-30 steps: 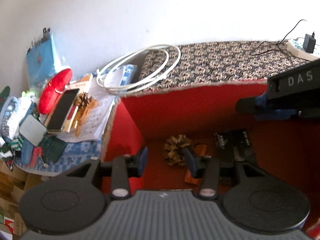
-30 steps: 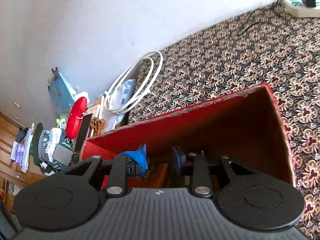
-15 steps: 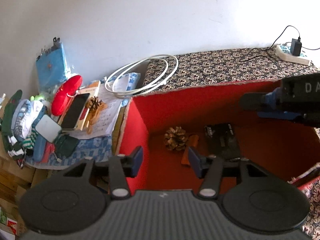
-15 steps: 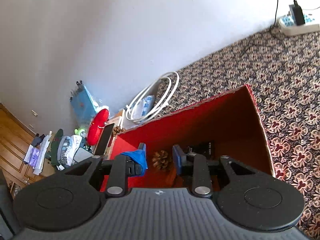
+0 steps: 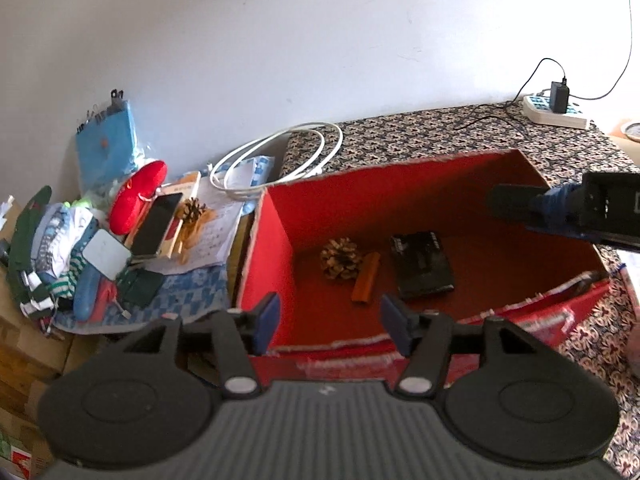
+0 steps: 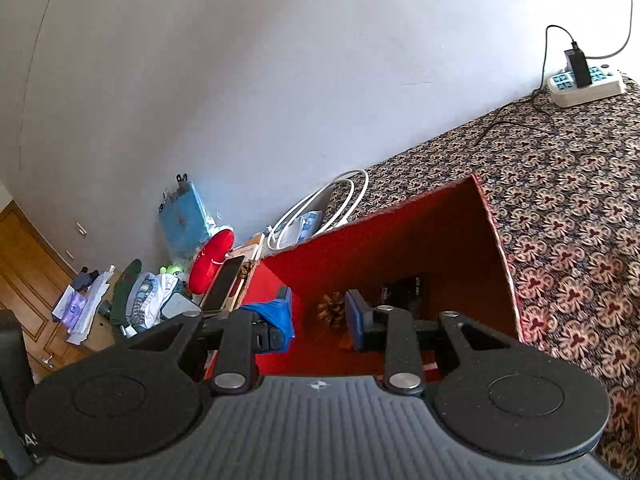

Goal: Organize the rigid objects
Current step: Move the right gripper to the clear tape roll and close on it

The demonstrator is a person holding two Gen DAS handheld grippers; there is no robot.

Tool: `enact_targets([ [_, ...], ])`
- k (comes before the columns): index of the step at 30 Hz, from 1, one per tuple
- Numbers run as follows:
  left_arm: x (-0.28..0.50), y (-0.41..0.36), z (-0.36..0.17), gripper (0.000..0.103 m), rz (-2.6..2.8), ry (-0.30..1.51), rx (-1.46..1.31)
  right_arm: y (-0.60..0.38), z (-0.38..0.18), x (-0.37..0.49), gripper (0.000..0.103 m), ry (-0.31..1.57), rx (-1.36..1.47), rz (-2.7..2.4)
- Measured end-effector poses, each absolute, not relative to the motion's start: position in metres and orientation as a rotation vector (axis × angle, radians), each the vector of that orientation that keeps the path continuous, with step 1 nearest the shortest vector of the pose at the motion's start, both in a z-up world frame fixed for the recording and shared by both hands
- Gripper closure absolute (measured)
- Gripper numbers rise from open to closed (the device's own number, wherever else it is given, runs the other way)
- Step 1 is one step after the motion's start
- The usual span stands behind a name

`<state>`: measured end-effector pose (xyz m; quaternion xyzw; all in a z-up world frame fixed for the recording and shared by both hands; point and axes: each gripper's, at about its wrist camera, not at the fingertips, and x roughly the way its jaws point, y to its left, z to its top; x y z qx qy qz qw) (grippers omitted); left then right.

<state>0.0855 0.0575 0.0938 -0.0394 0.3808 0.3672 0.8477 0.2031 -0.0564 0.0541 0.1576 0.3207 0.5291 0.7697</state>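
left tongs (image 5: 328, 328) wide open, empty — red box (image 5: 276, 240) just ahead, centre frame | inside: pine cone (image 5: 339, 258), orange bar (image 5: 366, 276) lying front-to-back, black pack (image 5: 422, 264) | right tongs (image 6: 318, 316) part open, empty — left nearer

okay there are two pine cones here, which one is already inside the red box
The pine cone on the red box floor, beside the small orange block. The other pine cone lies outside, on papers by the phone.

Left wrist camera looked down into the red box (image 5: 440, 216) from its near edge, facing twelve o'clock. Right wrist camera sat over its right side, facing eleven o'clock; both shared the pine cone (image 5: 339, 258) inside.
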Motion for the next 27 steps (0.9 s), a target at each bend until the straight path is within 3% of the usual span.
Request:
enact_targets([
  [15,0.067,0.037,0.078,0.037,0.727,0.835,-0.106,-0.081,0.03,0.181,0.09,0.7,0.278,1.138],
  [27,0.051,0.024,0.025,0.037,0.518,0.93,-0.176,-0.099,-0.021,0.181,0.09,0.92,0.278,1.083],
])
